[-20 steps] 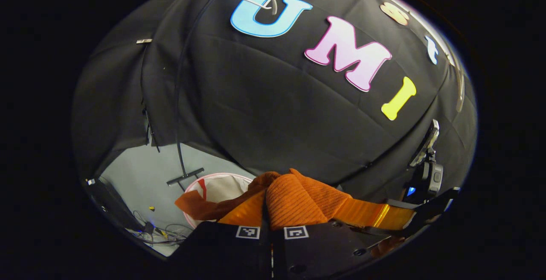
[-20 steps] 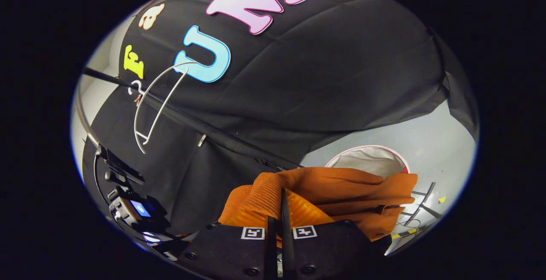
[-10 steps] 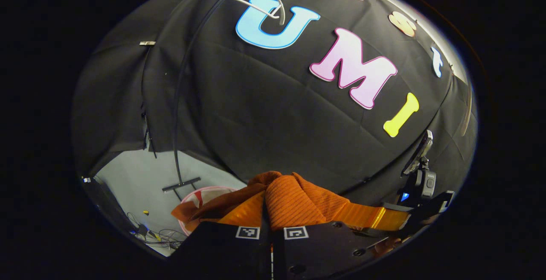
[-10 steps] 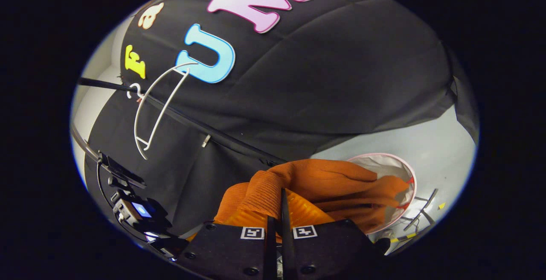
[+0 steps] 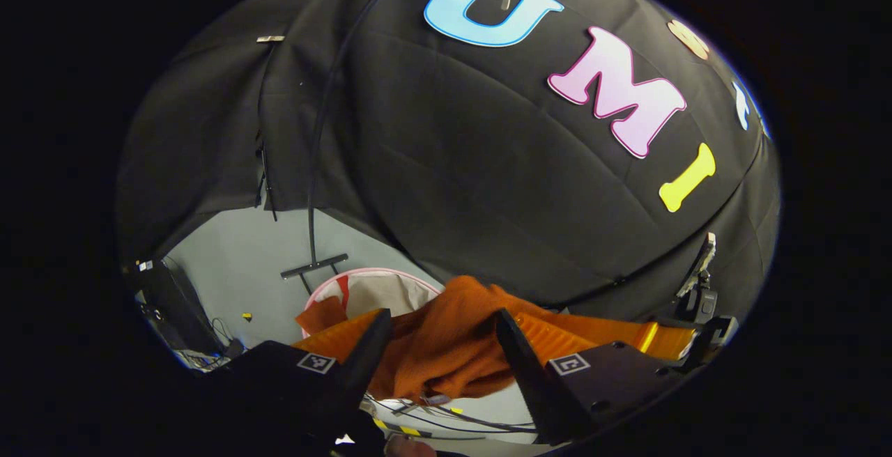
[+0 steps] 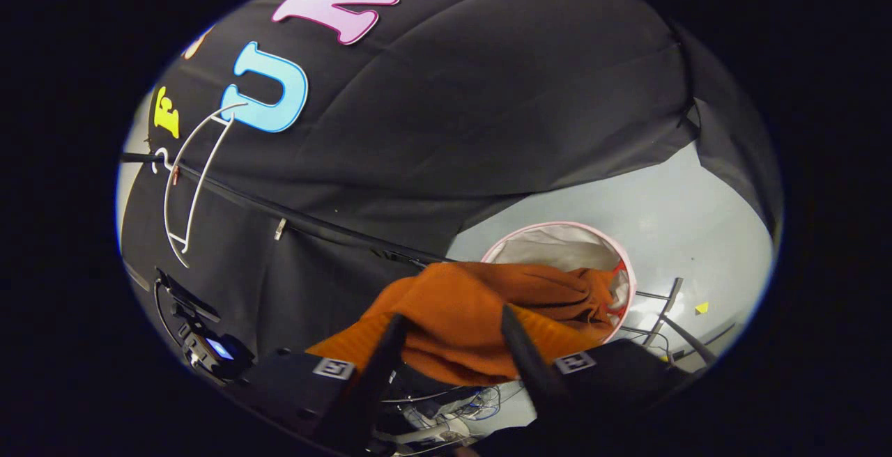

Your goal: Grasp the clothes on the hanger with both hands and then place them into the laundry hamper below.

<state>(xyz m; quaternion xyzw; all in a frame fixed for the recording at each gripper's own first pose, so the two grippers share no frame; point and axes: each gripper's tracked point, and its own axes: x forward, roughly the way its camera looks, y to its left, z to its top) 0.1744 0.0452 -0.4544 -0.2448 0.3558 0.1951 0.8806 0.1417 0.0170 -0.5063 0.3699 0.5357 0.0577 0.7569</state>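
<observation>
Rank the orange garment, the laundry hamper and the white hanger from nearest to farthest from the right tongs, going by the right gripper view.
1. Orange garment: lies between the open fingers of the right tongs.
2. Laundry hamper: on the floor beyond the garment, to the right.
3. White hanger: bare, up on the rail at far left.

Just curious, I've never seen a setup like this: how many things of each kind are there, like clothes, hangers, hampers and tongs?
Orange garment: 1
White hanger: 1
Laundry hamper: 1
Tongs: 2, left tongs and right tongs
Total: 5
</observation>
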